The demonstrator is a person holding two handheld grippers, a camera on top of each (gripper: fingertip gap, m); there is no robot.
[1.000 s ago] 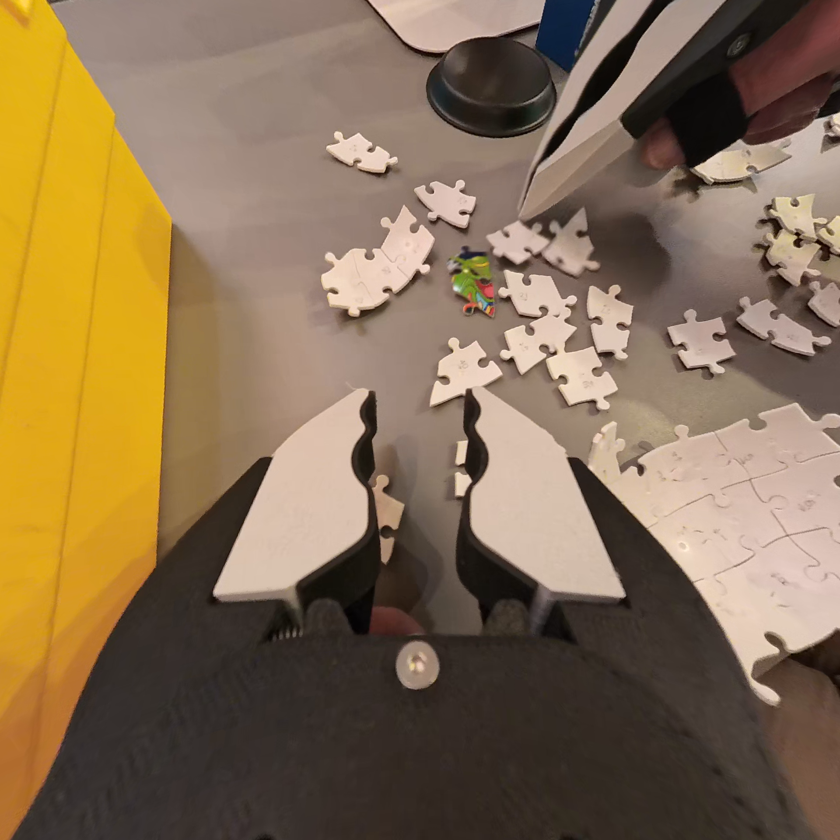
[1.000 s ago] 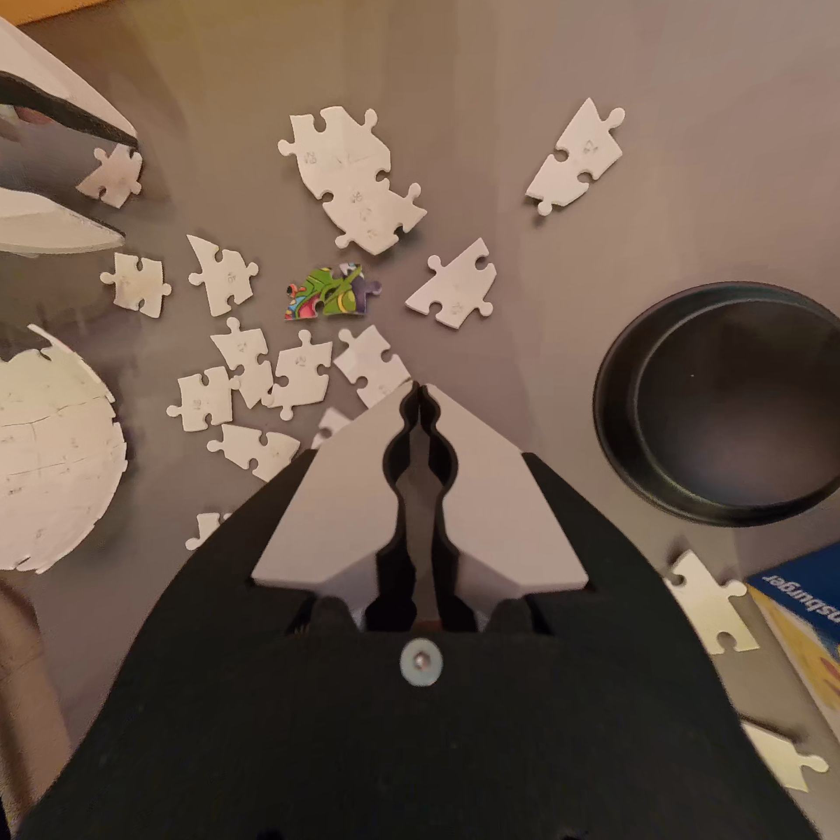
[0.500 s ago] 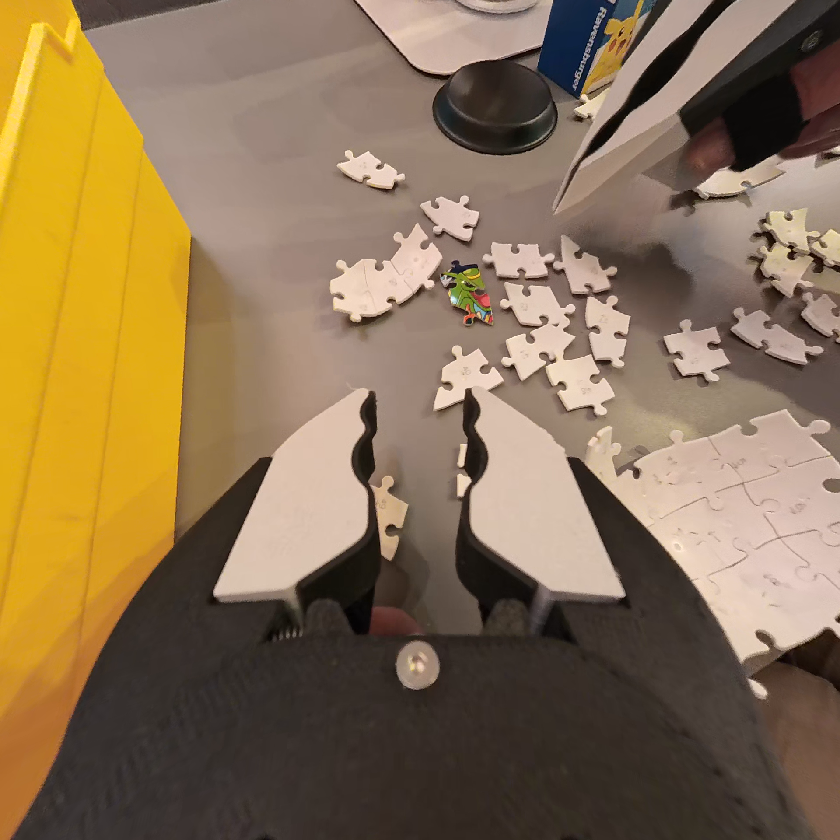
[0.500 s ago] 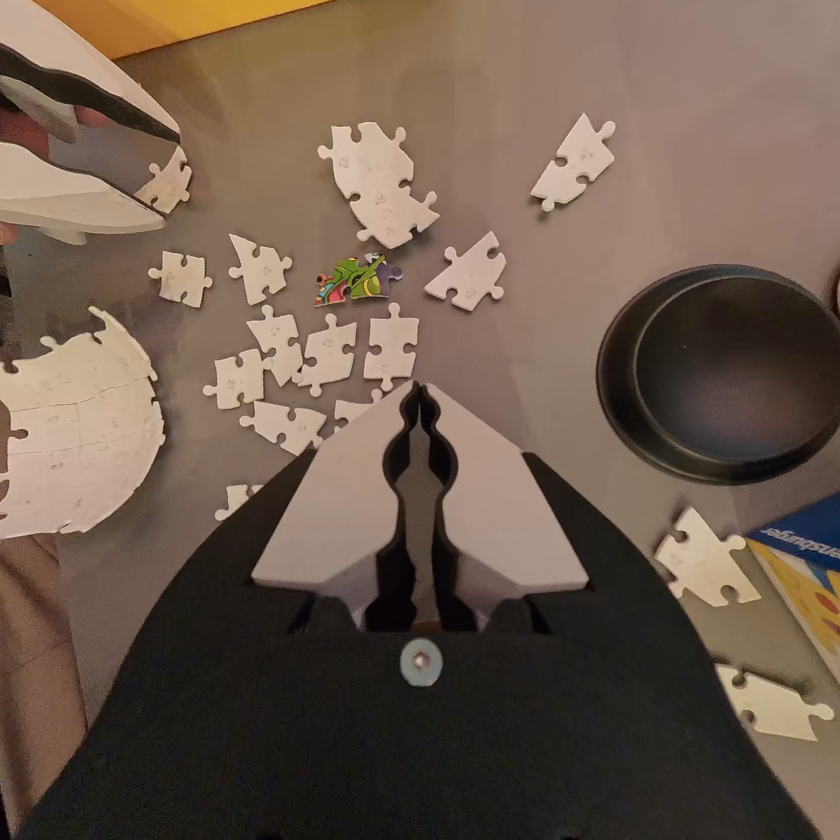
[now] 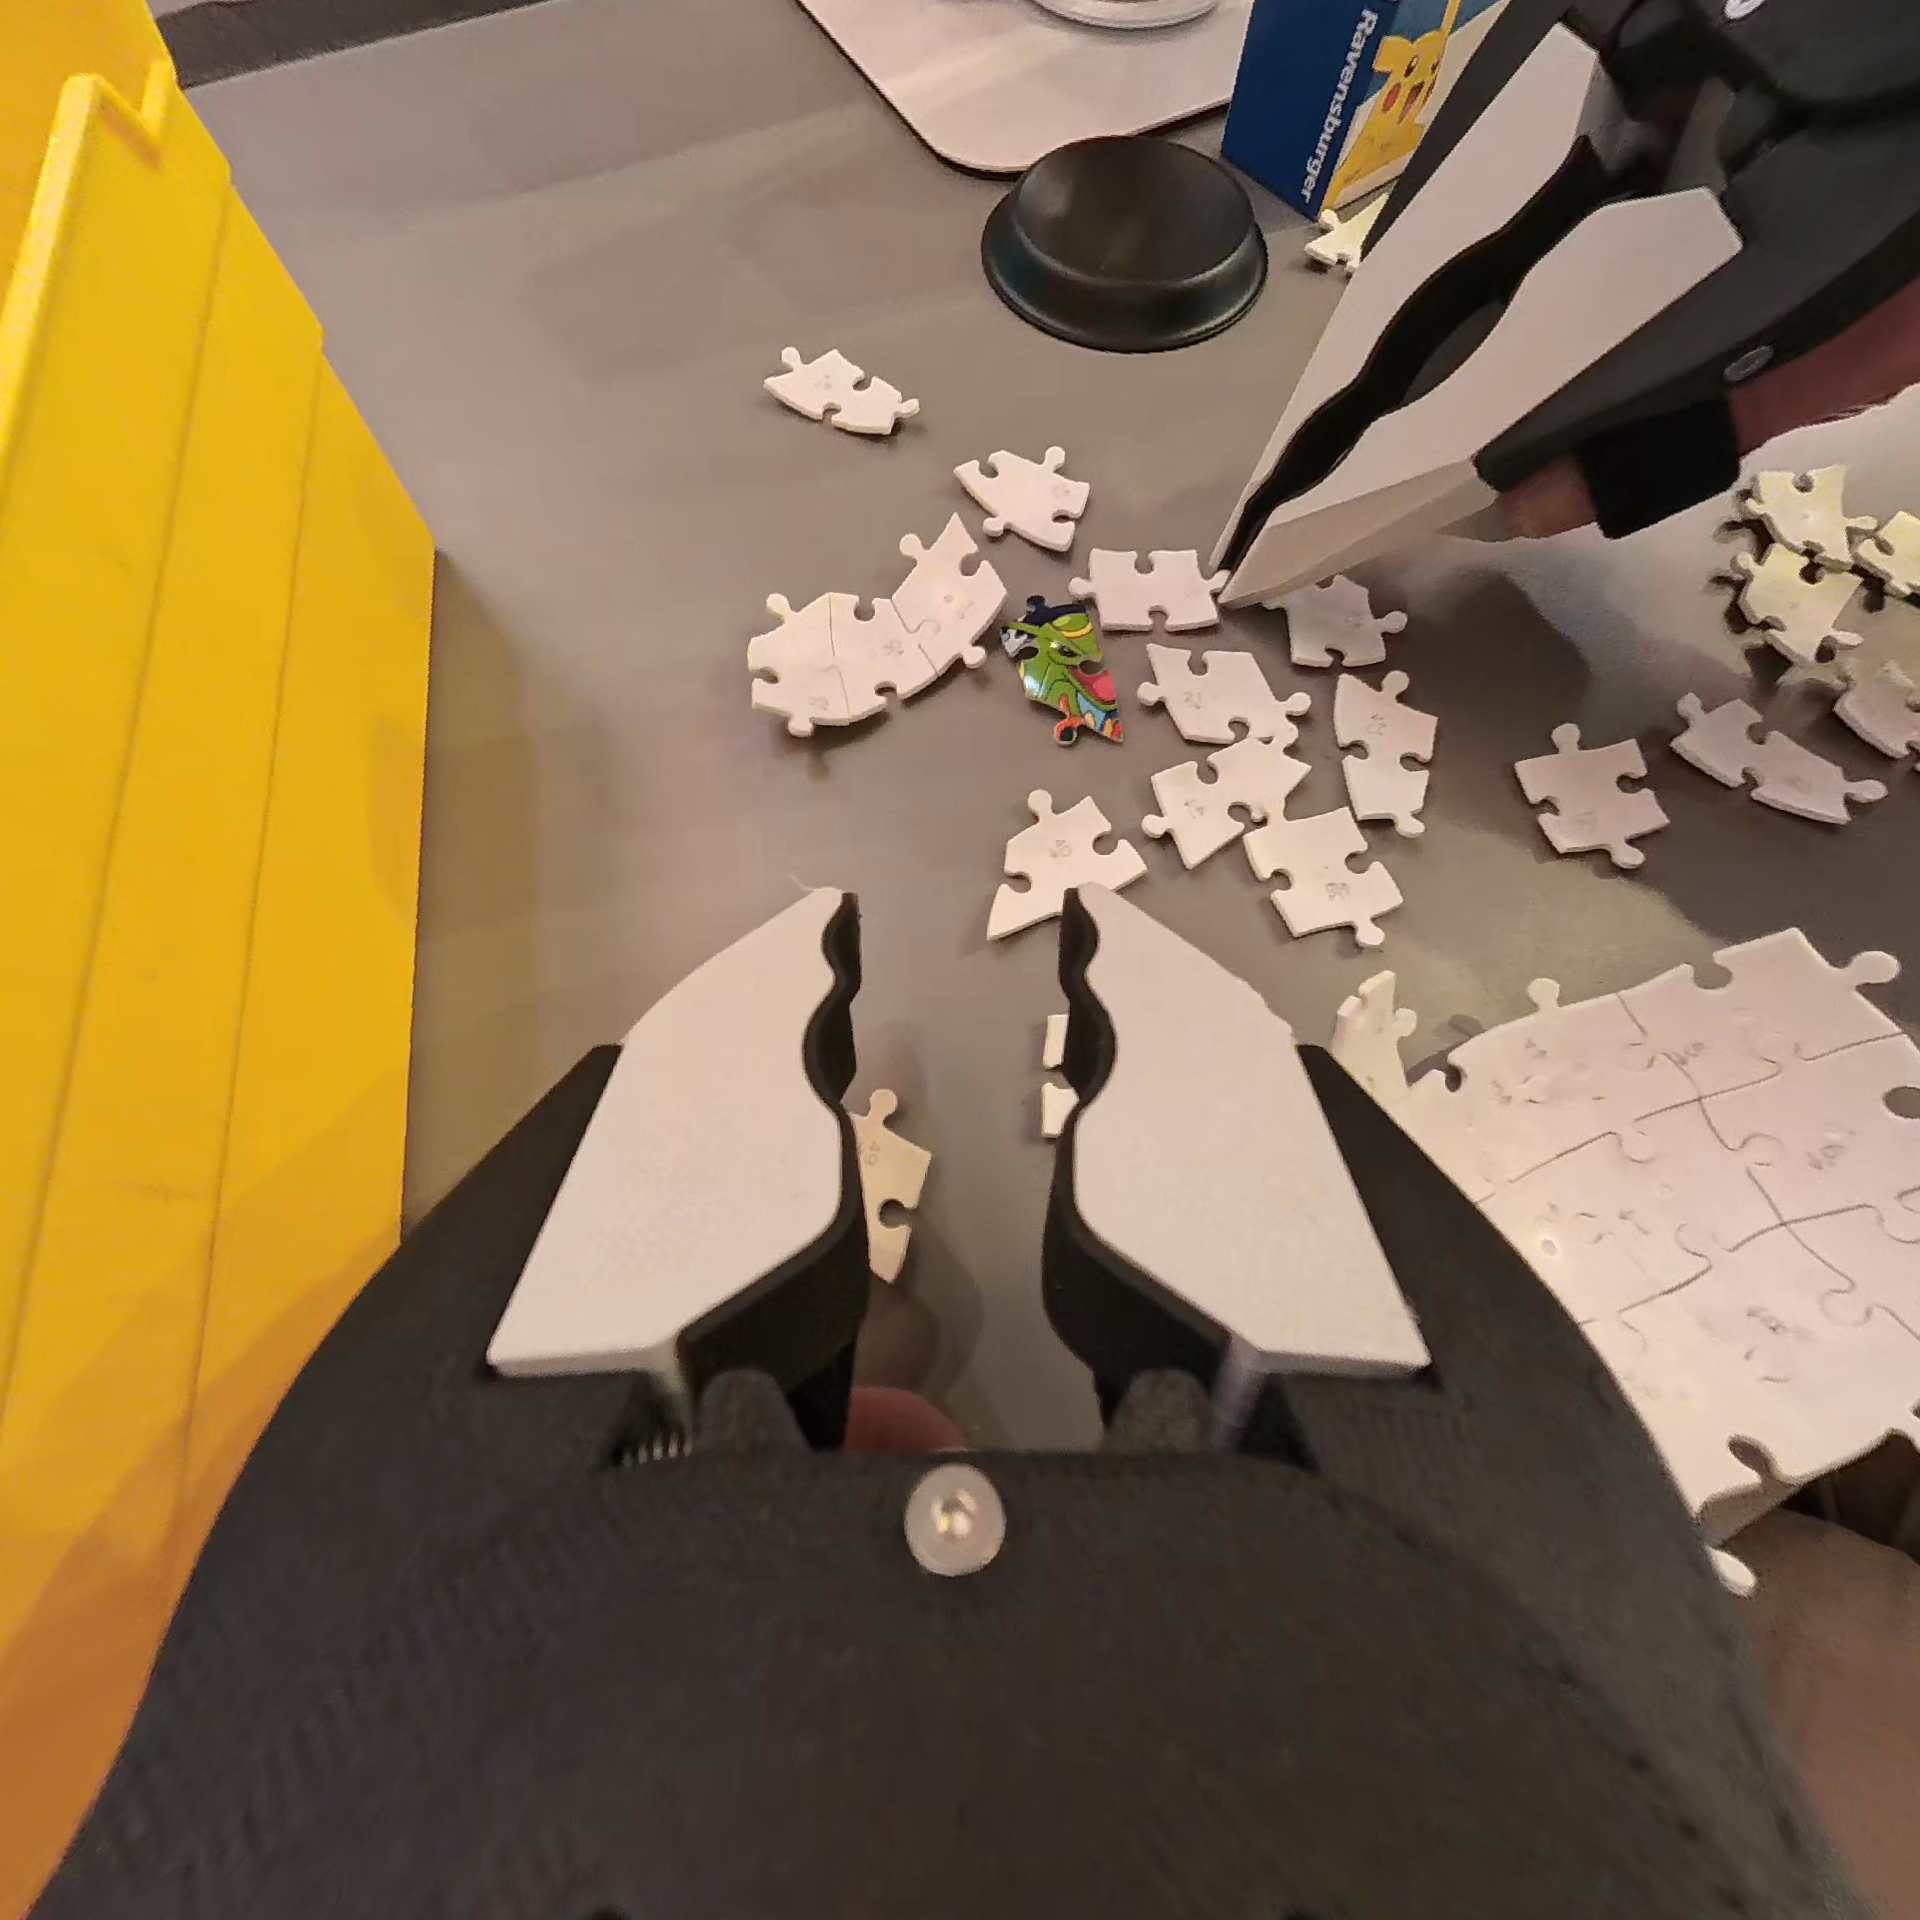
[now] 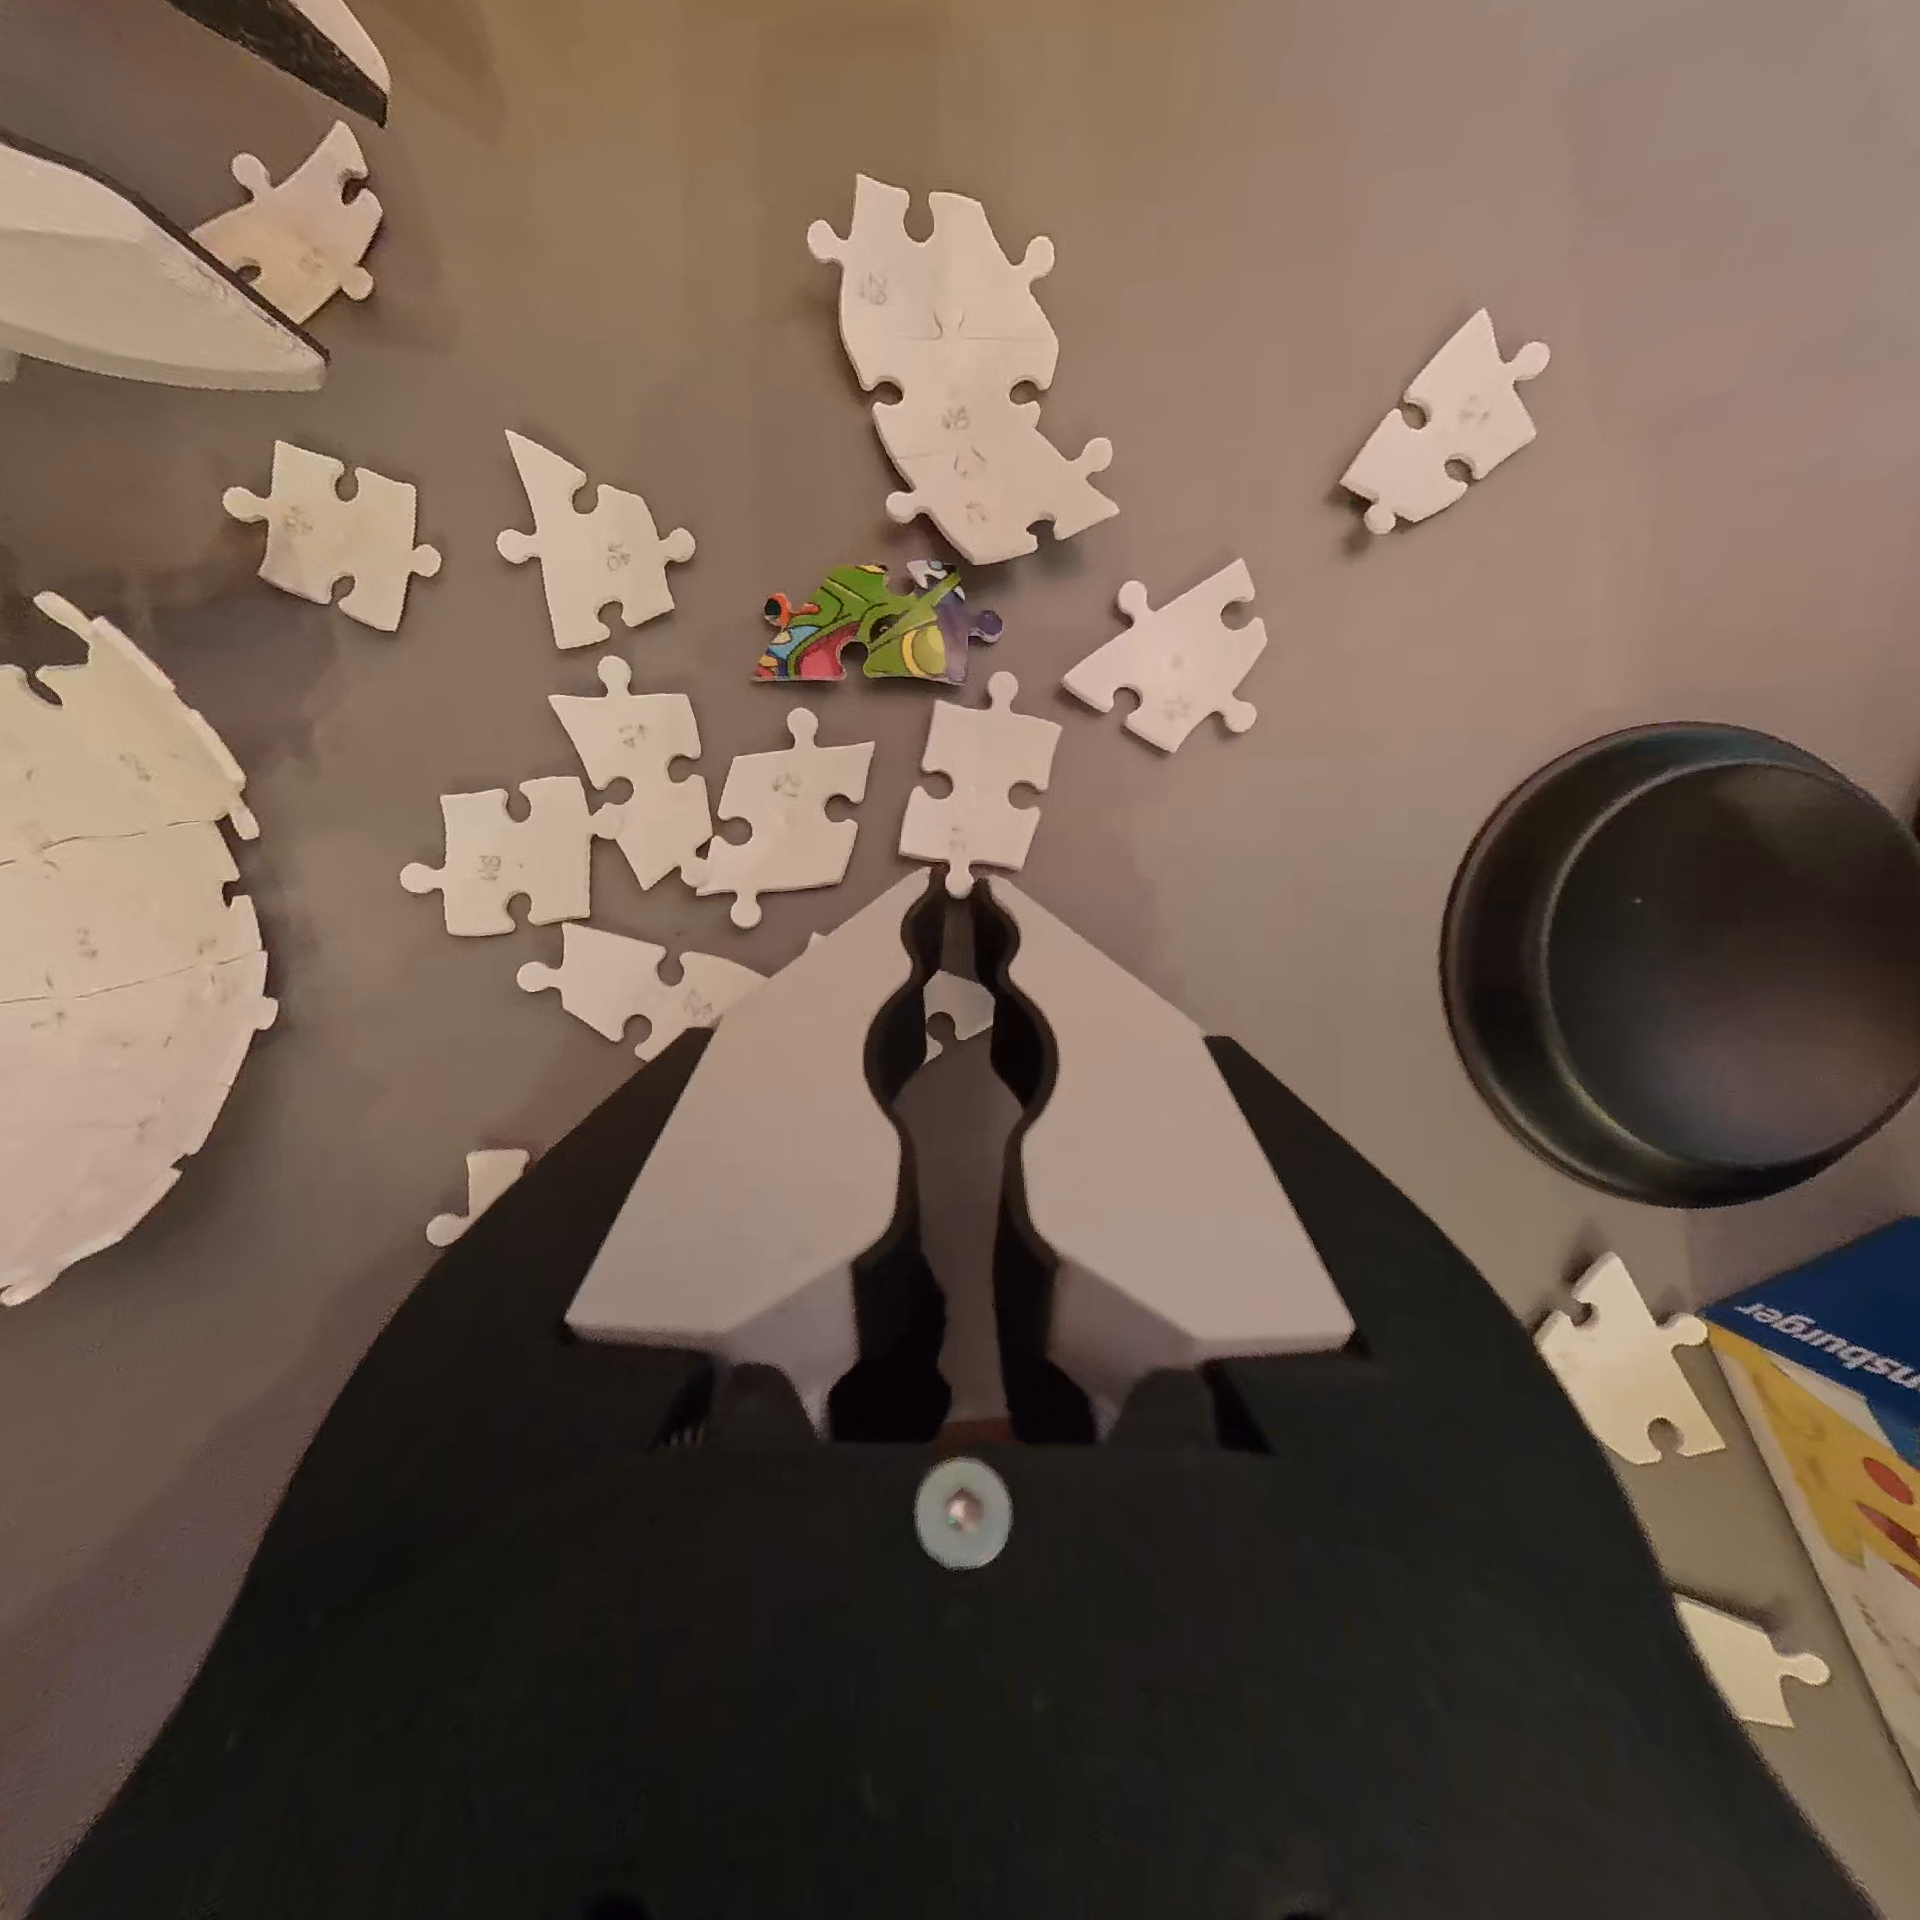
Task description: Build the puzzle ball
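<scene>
Many white puzzle pieces lie face down on the grey table (image 5: 623,520), with one coloured piece (image 5: 1065,675) face up among them. A curved, part-built ball shell (image 5: 1714,1195) lies at the right of the left wrist view and at the left of the right wrist view (image 6: 104,935). My left gripper (image 5: 961,935) is open and empty above loose pieces. My right gripper (image 6: 958,888) has its tips almost together at the knob of a flat white piece (image 6: 982,790). The left wrist view shows those tips (image 5: 1231,582) down at that piece's edge (image 5: 1153,592).
A yellow bin (image 5: 156,831) stands along the left. A black round stand (image 5: 1122,260) and a blue puzzle box (image 5: 1330,94) sit at the back. A joined strip of three pieces (image 5: 873,655) lies near the coloured piece. The left gripper's fingers (image 6: 156,322) show top left. Some 12 cm of space lies between my two pairs of fingers. It is some 5 cm from my right tips to the coloured piece (image 5: 1065,675). It is also in sight in the right wrist view (image 6: 840,614).
My right gripper has come down and forward onto the loose pieces, and its tips now meet a white piece's knob and stand a hair apart. My left gripper stays open, hardly moved.
</scene>
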